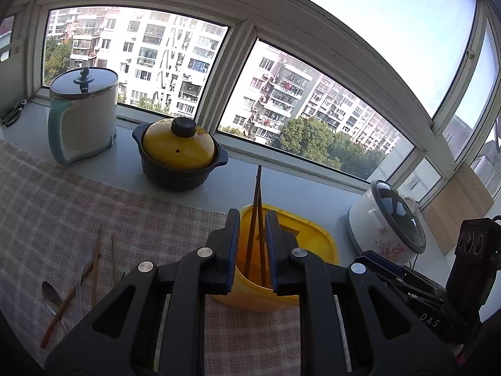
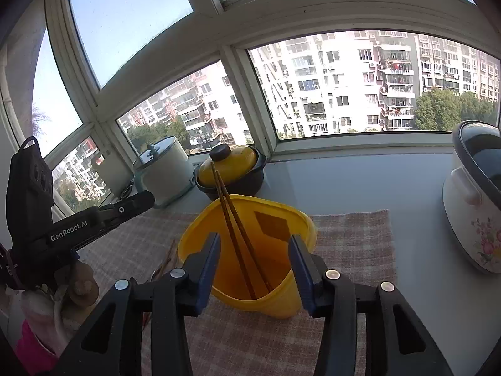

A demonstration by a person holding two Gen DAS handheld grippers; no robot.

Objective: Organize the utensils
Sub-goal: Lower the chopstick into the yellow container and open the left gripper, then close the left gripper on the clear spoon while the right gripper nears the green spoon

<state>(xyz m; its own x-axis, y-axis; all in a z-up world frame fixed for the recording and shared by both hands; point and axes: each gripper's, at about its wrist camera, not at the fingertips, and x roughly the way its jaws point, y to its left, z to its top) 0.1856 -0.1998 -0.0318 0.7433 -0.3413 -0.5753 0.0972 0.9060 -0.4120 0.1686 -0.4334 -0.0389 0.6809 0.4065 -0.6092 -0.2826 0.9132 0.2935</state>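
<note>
A yellow plastic container (image 1: 313, 244) (image 2: 281, 219) stands on a checked cloth (image 1: 94, 206) (image 2: 350, 238). Two brown chopsticks (image 1: 256, 206) (image 2: 231, 219) stand inside it, leaning on the rim. My left gripper (image 1: 252, 250) is partly open just in front of the container, with the chopsticks seen in the gap between its jaws, not touched. My right gripper (image 2: 254, 263) is open and empty, close before the container. Loose chopsticks (image 1: 95, 260) and two spoons (image 1: 82, 257) lie on the cloth at the left.
A white kettle pot (image 1: 83, 112) (image 2: 164, 172) and a yellow-lidded dark casserole (image 1: 178, 153) (image 2: 231, 169) stand on the windowsill. A flowered rice cooker (image 1: 388, 222) (image 2: 476, 200) stands at the right. Scissors (image 1: 12, 114) lie at the far left.
</note>
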